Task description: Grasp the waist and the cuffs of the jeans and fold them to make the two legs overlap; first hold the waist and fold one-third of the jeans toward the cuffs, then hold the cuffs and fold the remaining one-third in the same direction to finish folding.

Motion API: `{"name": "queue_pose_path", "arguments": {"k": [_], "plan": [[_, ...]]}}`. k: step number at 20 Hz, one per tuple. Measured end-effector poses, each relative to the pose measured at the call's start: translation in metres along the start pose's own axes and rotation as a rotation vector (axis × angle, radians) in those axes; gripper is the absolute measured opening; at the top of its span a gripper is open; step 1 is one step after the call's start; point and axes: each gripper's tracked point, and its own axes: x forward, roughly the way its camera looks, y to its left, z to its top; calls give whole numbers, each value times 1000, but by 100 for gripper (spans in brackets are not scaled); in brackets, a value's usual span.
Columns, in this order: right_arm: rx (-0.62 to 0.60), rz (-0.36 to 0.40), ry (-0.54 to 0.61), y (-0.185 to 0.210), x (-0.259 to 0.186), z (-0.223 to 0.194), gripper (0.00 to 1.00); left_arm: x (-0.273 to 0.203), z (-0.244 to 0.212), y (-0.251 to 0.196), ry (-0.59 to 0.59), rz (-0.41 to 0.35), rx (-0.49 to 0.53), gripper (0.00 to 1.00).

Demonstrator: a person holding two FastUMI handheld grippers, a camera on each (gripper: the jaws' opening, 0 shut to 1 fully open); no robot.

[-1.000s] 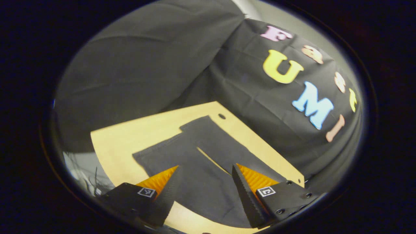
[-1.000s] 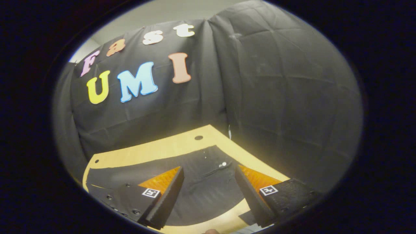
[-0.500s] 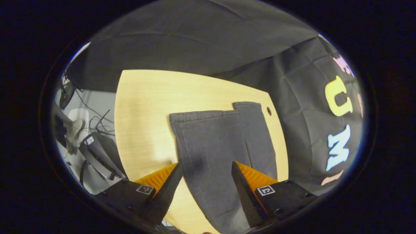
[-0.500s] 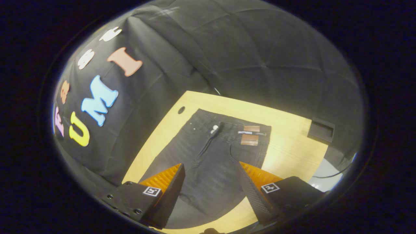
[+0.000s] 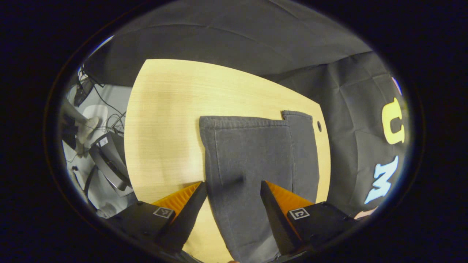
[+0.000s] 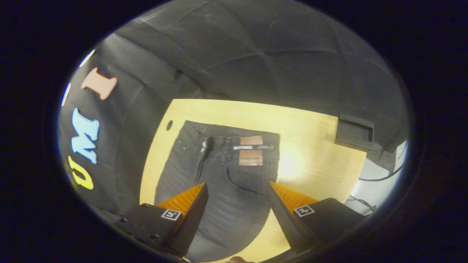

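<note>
While dark jeans [image 5: 252, 157] lie flat on wooden desk [image 5: 164, 120], left tongs [image 5: 234, 215] hang above cuff end, jaws apart, gripping nothing; right tongs [image 6: 237, 219] hang above waist end of jeans [image 6: 219, 171], jaws apart too; waistband faces far desk edge [image 6: 307, 124]; black box [image 6: 354, 132] at desk corner

I count one pair of jeans [image 6: 223, 175] with two cuffs [image 5: 243, 122], one table [image 5: 164, 120], one black box [image 6: 354, 132].

the label on the jeans [image 6: 226, 175] is too small to read.
</note>
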Motion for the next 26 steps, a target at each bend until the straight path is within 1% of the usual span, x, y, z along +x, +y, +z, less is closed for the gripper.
{"name": "queue_pose_path", "arguments": {"k": [2,3,5,6,7,9,10,11,12,13,14,15,16,17,18,20,21,22,23,24,25,26], "plan": [[20,-65,25,-13,12,-5,95,8,-1,-8,7,6,3,98],[33,-76,52,-14,18,-10,95,10,-1,-11,12,5,-3,98],[59,-74,106,-12,24,-20,95,13,1,-16,20,-6,-17,98],[64,-67,104,-9,27,-19,95,15,1,-19,24,-16,-27,93],[70,-77,112,-8,28,-19,94,16,2,-20,30,-23,-35,98],[46,-118,144,-6,31,-20,93,21,2,-26,43,-31,-33,98],[12,-152,166,-7,34,-22,92,23,1,-28,48,-31,-22,100],[-47,-203,194,-10,35,-24,88,26,-2,-31,58,-31,-6,96],[-94,-255,207,-15,35,-25,83,31,-4,-37,58,-39,1,96],[-125,-288,212,-16,35,-24,78,33,-5,-40,59,-37,5,94],[-156,-312,218,-18,36,-25,62,36,-5,-41,61,-35,7,90],[-166,-334,208,-23,37,-23,57,38,-6,-37,66,-31,-2,84],[-159,-322,198,-21,35,-21,42,40,-5,-36,68,-44,-16,70],[-151,-295,189,-22,36,-22,37,43,-7,-32,69,-45,-26,64],[-124,-254,180,-20,38,-20,28,43,-6,-31,71,-56,-36,57],[-69,-193,178,-20,37,-22,17,45,-8,-25,73,-66,-47,48],[-39,-161,178,-20,37,-22,14,43,-8,-27,76,-85,-52,35],[-10,-129,181,-20,38,-22,9,43,-9,-23,83,-86,-48,22],[27,-96,186,-21,38,-23,7,35,-17,-22,89,-103,-76,21],[62,-63,193,-19,37,-22,4,42,-9,-22,96,-117,-90,13],[100,-22,210,-21,36,-23,2,40,-10,-18,112,-137,-103,13],[129,4,219,-20,35,-23,1,38,-8,-13,112,-132,-126,13]]}}
